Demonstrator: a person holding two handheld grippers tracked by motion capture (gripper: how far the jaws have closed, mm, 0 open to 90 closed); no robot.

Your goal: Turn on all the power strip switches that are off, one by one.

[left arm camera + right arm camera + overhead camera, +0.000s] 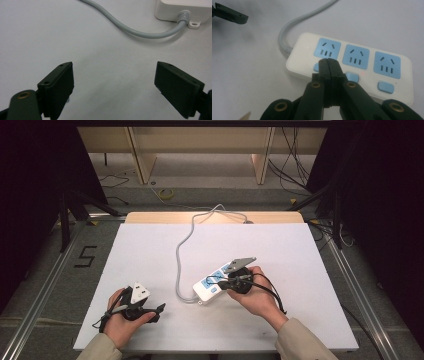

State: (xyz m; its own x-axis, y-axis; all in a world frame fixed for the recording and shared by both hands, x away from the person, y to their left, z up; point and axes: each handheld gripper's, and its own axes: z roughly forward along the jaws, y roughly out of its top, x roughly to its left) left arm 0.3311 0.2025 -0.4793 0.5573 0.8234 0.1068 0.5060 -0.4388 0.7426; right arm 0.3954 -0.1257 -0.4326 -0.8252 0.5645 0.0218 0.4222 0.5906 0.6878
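A white power strip with three blue sockets and three blue switches lies in the middle of the table, and its grey cord curves away to the far edge. My right gripper is over the strip's cord end. In the right gripper view its tips are shut together with nothing between them, right at the first switch below the first socket. Whether they touch it I cannot tell. My left gripper rests open near the front left, apart from the strip, with bare table between its fingers.
The white table board has free room at the left, back and right. The cord and the strip's corner lie ahead of the left gripper. Beyond the table are grey floor, loose cables and wooden furniture legs.
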